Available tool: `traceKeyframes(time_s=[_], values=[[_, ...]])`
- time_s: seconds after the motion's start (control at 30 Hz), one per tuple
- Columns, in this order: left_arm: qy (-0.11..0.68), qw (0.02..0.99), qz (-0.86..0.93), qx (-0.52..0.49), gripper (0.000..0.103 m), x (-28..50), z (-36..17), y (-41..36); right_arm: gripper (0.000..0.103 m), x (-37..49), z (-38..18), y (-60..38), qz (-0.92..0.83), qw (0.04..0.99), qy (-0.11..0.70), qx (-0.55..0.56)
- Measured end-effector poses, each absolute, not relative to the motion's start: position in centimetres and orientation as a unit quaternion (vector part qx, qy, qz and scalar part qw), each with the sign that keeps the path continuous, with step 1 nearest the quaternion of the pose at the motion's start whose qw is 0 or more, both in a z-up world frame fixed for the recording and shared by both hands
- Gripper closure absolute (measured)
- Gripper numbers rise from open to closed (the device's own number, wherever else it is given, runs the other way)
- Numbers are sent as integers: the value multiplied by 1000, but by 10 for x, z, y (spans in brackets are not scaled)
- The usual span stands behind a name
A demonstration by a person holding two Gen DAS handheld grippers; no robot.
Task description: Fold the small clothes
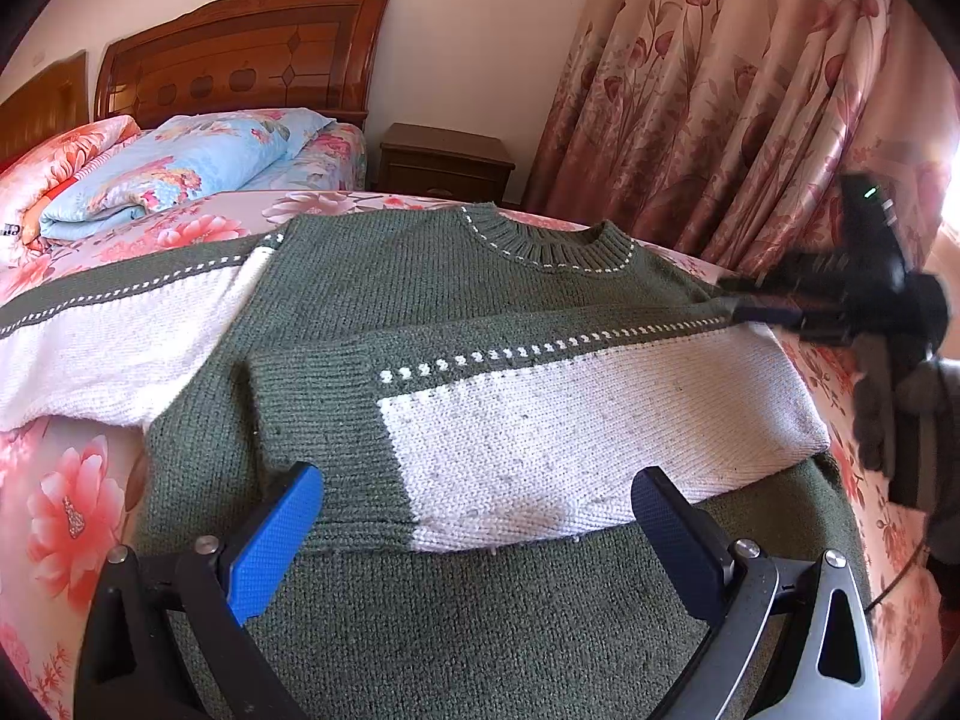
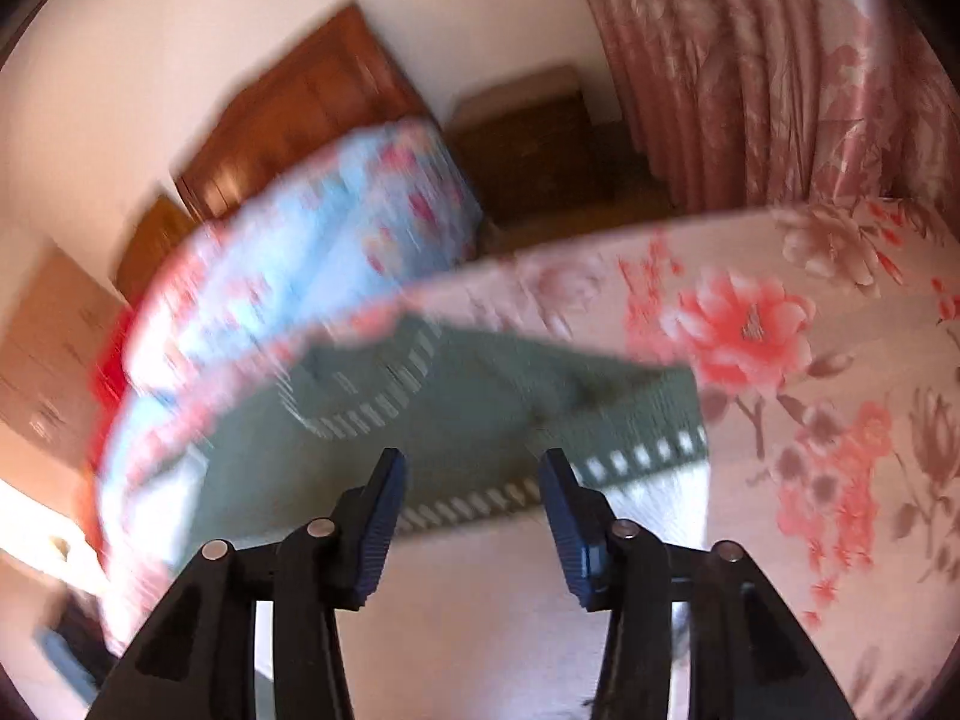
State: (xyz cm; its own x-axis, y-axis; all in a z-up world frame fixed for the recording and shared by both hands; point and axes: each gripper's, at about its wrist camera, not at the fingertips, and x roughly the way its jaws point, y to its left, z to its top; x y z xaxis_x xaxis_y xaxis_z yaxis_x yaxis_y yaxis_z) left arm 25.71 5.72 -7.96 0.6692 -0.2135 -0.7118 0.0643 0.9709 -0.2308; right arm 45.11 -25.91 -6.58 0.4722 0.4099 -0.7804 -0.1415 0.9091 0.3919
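Left wrist view: the left hand-held gripper point(image 1: 477, 510) stands released, its two blue pads spread wide with nothing clamped between them. Both pads hover just above the knitted sweater point(image 1: 420, 300), which lies flat on the bed point(image 1: 72, 516) over a pink floral sheet. The sweater body is green, with a ribbed collar point(image 1: 543, 243) at the far edge. One sleeve point(image 1: 540, 414), green at the cuff and white along its length, is folded across the chest and lies directly ahead of the pads. The other sleeve point(image 1: 114, 336) extends out to the left side of the frame, unfolded. At the right edge of the sweater, the right hand-held gripper point(image 1: 750, 300) is positioned at the shoulder fold of the crossed sleeve; contact cannot be confirmed from this angle. Beyond the sweater lie a folded blue floral quilt point(image 1: 180, 168), a wooden headboard point(image 1: 240, 54), a nightstand point(image 1: 444, 162) and pink floral curtains point(image 1: 720, 90).

Right wrist view: the picture is motion-blurred. The right hand-held gripper point(image 2: 471, 510) is released, jaws parted with nothing between the pads. The sweater point(image 2: 468, 414) lies ahead of the fingertips on the bed point(image 2: 810, 360).
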Motion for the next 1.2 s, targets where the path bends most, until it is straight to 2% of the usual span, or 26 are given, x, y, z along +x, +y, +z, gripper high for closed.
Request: traceKeyframes(time_s=[0.2,0.37,0.53,0.77,0.93,1.1,1.2], values=[[400,909,-75,-91,0,257,-80,56,56,452,-65,-279,133,854,464,192],[400,909,-75,-92,0,257,-80,56,56,388,-32,-241,171,885,424,87],[399,909,-76,-93,0,257,-80,57,55,331,-72,-208,161,874,455,-63],[398,908,-82,-104,0,257,-79,60,55,286,-58,-218,134,898,419,-36],[358,918,-47,-166,0,224,-56,114,55,236,-82,-207,120,886,439,-87],[330,902,74,-269,0,198,-53,241,39,212,-91,-222,121,901,413,-61],[311,857,150,-382,0,181,-73,339,21,216,-94,-219,140,895,418,-64]])
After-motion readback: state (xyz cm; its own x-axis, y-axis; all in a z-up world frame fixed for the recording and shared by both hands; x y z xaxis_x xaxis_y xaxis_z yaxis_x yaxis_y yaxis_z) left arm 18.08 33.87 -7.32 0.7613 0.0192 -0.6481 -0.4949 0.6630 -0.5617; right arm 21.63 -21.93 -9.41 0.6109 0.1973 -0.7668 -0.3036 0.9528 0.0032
